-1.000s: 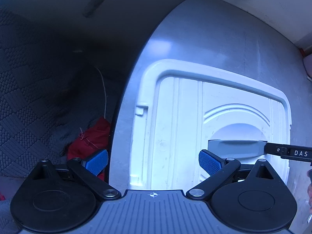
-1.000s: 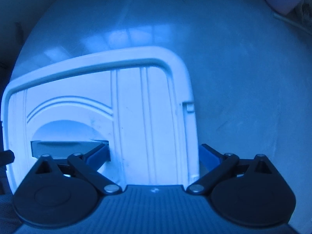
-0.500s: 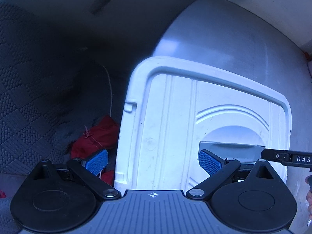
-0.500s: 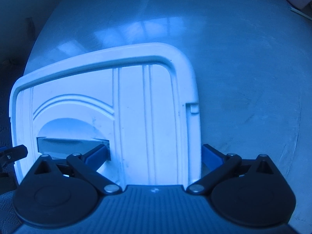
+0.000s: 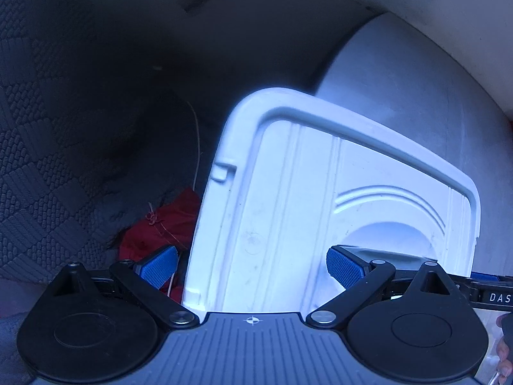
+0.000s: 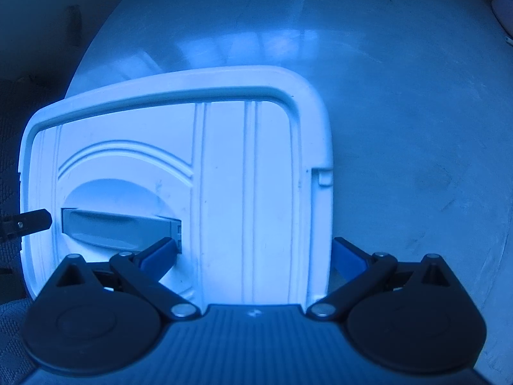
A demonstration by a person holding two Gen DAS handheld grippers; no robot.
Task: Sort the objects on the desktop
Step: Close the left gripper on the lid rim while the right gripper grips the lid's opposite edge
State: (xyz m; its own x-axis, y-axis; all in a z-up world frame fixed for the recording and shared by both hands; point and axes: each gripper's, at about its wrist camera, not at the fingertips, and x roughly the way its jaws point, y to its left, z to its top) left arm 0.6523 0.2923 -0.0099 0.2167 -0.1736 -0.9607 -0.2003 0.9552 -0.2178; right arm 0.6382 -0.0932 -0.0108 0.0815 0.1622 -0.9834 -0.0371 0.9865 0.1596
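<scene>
White plastic lid (image 5: pixel 288 211), moulded with parallel ribs, a raised rim and an arched recess holding a grey handle (image 6: pixel 118 229), seen from both tools. In the left wrist view the lid's left part projects past the edge of the grey table (image 5: pixel 400 102), above a dark quilted fabric surface (image 5: pixel 48 160) on which a red cloth item (image 5: pixel 160 227) lies; in the right wrist view its right part lies over the table. Left tool (image 5: pixel 253 268): blue pads spread wide, one pad (image 5: pixel 158 268) outside the lid's left edge, the other over the handle recess; contact with the lid cannot be determined. Right tool (image 6: pixel 255 253): fingers likewise spread, the left finger at the end of the grey handle, the right finger (image 6: pixel 348 258) just outside the lid's right edge; again, contact cannot be confirmed. A small side tab (image 6: pixel 325 178) projects from the lid's right rim. The opposite tool's black finger enters each view from the side.
</scene>
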